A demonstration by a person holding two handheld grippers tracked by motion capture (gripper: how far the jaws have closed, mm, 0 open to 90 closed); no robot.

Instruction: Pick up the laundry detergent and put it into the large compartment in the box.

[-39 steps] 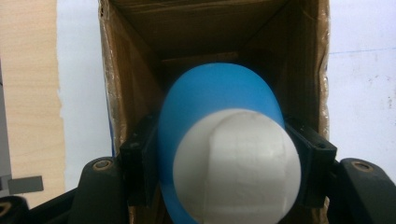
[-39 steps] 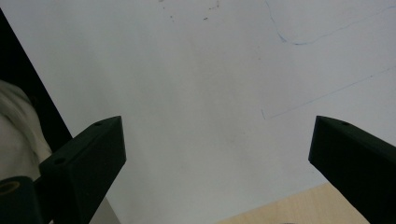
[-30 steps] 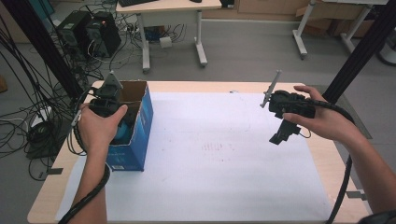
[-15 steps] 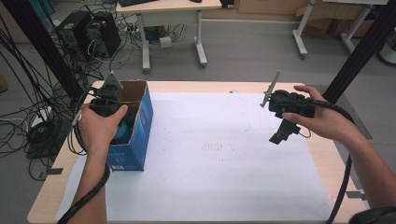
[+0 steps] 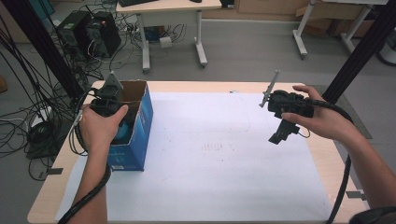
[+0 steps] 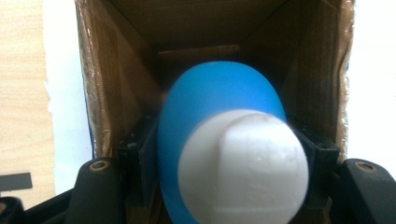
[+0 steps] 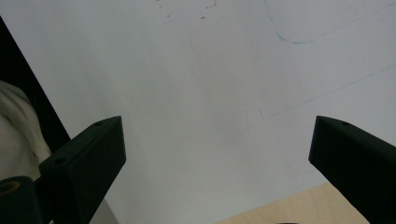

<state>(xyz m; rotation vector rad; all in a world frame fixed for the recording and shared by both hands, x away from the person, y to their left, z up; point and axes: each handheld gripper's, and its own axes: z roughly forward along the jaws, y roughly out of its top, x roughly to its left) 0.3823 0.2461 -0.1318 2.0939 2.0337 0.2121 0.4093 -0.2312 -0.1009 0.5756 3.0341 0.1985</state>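
The left gripper (image 5: 111,105) hangs over the open top of a blue cardboard box with a bare brown inside (image 5: 140,128), which stands on the wooden desk (image 5: 196,86) at its left edge, partly on the large white paper sheet (image 5: 219,172) that covers most of the top. In the left gripper view its black jaws sit close against both sides of a smooth blue egg-shaped object with a white rounded cap (image 6: 219,135), holding it inside the box mouth; the jaws have just been opening a little, yet the pads are on the object. The right gripper (image 5: 280,133) is held above the paper near the desk's right edge, well apart from the box. In the right gripper view its jaws stand wide apart with nothing between them, over white paper and a strip of wood.
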